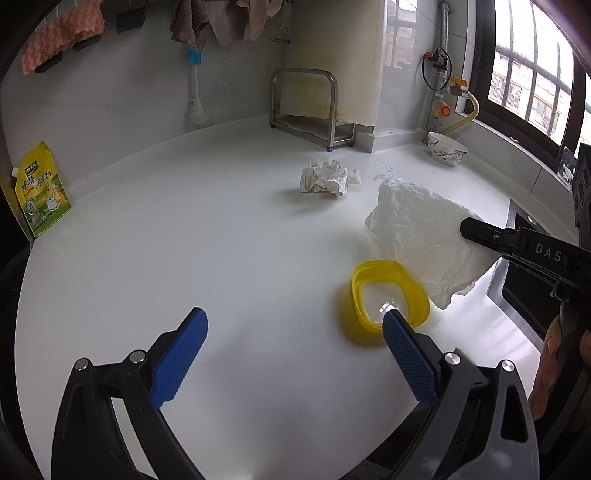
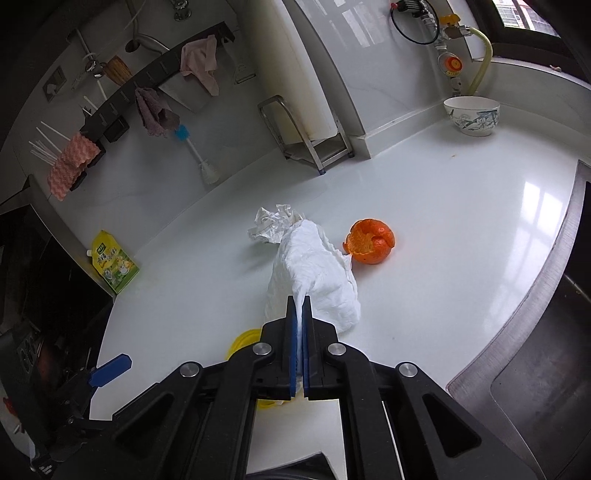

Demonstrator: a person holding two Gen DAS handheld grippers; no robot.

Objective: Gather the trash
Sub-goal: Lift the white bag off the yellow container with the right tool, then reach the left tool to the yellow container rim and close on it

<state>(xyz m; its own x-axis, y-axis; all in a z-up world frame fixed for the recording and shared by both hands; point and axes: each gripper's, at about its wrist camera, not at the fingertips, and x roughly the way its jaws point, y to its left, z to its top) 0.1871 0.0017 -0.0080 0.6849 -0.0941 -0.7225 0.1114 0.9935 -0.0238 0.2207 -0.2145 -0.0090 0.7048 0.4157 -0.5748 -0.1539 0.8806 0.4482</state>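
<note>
In the left wrist view, a yellow seasoning pouch leans at the far left edge of the white bench, against the wall. Above it, in the upper left of the frame, an orange cloth hangs from a dark rail. The left gripper fills the bottom of the frame with its blue-padded jaws spread wide and nothing between them. Near the frame's centre lies a crumpled paper ball, resting on the bench by itself. Right of centre and lower, a yellow ring-shaped container sits on the bench, just behind the left gripper's right-hand finger. To its right, a white plastic bag is lifted at one corner, its lower edge hanging just beside the yellow container. The right gripper enters from the right edge, its dark tip against the bag. A patterned bowl stands farther back in the upper right, near the window.

In the right wrist view, the paper ball lies left of centre, partly behind the bag. The right gripper is clamped on a pinched fold of the bag, jaws closed tight. An orange peel sits just right of the bag on the bench.
</note>
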